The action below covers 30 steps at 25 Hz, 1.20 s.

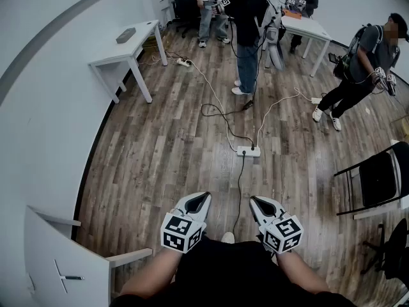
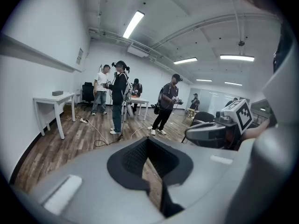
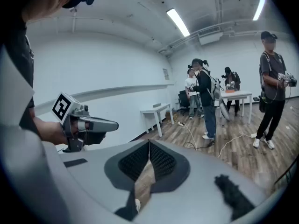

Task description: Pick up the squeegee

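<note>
My left gripper [image 1: 203, 199] and my right gripper [image 1: 254, 201] are held side by side in front of my body, above the wood floor, both pointing forward and a little down. Each is shut with its pads meeting at the tip and nothing between them, as the left gripper view [image 2: 148, 140] and the right gripper view [image 3: 149, 143] show. A thin T-shaped tool with a dark end [image 1: 66, 276], possibly the squeegee, lies on the white table [image 1: 45, 248] at my lower left, well apart from both grippers.
A power strip [image 1: 248, 151] with cables lies on the floor ahead. A white table [image 1: 137, 43] stands by the left wall, another table [image 1: 310, 28] at the back. Several people stand at the far end. A black folding chair [image 1: 380, 178] stands at the right.
</note>
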Tool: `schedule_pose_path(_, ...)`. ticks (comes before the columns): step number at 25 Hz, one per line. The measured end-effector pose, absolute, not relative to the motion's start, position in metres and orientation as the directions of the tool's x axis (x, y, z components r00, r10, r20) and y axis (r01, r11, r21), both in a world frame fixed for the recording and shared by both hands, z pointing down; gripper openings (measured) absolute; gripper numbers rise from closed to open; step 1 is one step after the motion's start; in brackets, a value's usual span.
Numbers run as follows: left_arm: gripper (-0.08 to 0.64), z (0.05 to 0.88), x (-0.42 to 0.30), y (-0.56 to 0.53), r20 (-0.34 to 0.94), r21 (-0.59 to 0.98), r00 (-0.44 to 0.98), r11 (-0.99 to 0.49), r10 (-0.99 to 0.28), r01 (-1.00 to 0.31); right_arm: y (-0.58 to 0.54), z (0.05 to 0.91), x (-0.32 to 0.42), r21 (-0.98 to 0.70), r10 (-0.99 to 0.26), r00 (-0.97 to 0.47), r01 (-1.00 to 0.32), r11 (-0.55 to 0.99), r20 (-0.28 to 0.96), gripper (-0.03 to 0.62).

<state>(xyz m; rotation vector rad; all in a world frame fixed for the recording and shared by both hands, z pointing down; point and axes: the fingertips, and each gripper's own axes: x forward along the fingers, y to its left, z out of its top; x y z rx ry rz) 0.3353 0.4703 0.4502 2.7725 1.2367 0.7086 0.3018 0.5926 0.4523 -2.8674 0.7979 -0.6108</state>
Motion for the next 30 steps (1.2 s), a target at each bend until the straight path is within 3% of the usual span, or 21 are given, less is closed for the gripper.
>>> schedule_pose_path(18,0.006,0.457,0.340,0.462,0.406,0.187,0.621,-0.726,0.670,0.661,0.584,0.471,0.316,-0.235,-0.577,0.738,-0.527,-0.817,0.350,0.006)
schedule_pose_path(30,0.006,0.458,0.336,0.363,0.415,0.187,0.756,-0.860,0.507,0.474,0.492,0.470,0.340,-0.229,-0.725,0.591,-0.697,-0.680,0.355,0.006)
